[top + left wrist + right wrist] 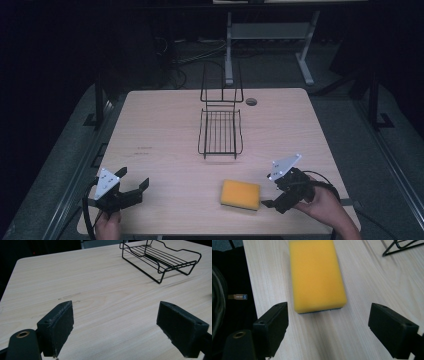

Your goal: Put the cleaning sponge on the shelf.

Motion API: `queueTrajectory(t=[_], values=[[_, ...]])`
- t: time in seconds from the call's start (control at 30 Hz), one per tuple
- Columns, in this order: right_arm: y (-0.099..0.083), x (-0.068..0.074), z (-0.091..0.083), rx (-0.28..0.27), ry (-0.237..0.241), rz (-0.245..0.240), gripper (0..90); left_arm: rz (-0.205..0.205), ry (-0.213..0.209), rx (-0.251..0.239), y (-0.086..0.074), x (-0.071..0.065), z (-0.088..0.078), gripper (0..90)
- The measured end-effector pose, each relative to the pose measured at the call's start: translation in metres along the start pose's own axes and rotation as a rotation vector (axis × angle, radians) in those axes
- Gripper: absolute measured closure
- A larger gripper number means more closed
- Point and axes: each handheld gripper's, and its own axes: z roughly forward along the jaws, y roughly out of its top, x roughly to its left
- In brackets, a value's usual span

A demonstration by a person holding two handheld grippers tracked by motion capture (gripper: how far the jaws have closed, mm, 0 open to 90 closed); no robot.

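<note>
While I look down from the high view, the right gripper [274, 197] sits at the near right of the pale wooden worktop [165, 125], held in a hand [327, 207] that comes in from the bottom edge. Its jaws are spread wide and grip nothing — they point at the short end of a yellow sponge [241, 194], which lies flat on the worktop just beside them, near the front edge. In the right gripper view the sponge [317, 275] stretches away between and beyond the two black jaws, apart from both, with a thin dark layer showing under its near edge.

The left gripper [134, 189] rests at the near left corner, well apart from the sponge, in the other hand [107, 225]. Its jaws are also wide apart and empty — in the left gripper view only bare wood lies between them.

A black wire rack [220, 131] stands at the middle of the worktop, farther back; its tall back loop is upright.
</note>
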Motion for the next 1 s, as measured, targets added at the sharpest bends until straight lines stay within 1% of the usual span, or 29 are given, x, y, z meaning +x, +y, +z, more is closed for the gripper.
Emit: queueTrajectory(t=[0.13, 0.3, 0.37, 0.5, 0.6, 0.83, 1.0], values=[[0.007, -0.001, 0.001, 0.002, 0.012, -0.015, 16.0, 0.003, 0.003, 0.004, 0.0, 0.0, 0.0, 13.4], [0.016, -0.002, 0.005, 0.012, 0.029, -0.033, 16.0, -0.001, 0.004, -0.002, 0.0, 0.0, 0.0, 13.4], [0.018, -0.002, 0.006, 0.013, 0.034, -0.032, 16.0, 0.0, 0.003, -0.002, 0.0, 0.0, 0.0, 13.4], [0.025, -0.003, 0.008, 0.018, 0.044, -0.054, 16.0, 0.001, 0.002, -0.001, 0.0, 0.0, 0.001, 13.4], [0.027, -0.003, 0.009, 0.019, 0.049, -0.059, 16.0, 0.005, 0.004, 0.004, 0.0, 0.0, 0.001, 13.4], [0.033, -0.003, 0.015, 0.016, 0.078, -0.07, 16.0, 0.006, 0.0, 0.01, 0.0, 0.0, 0.001, 13.4], [0.039, -0.003, 0.021, 0.032, 0.091, -0.082, 16.0, 0.007, 0.0, 0.005, 0.0, 0.0, 0.001, 13.4]])
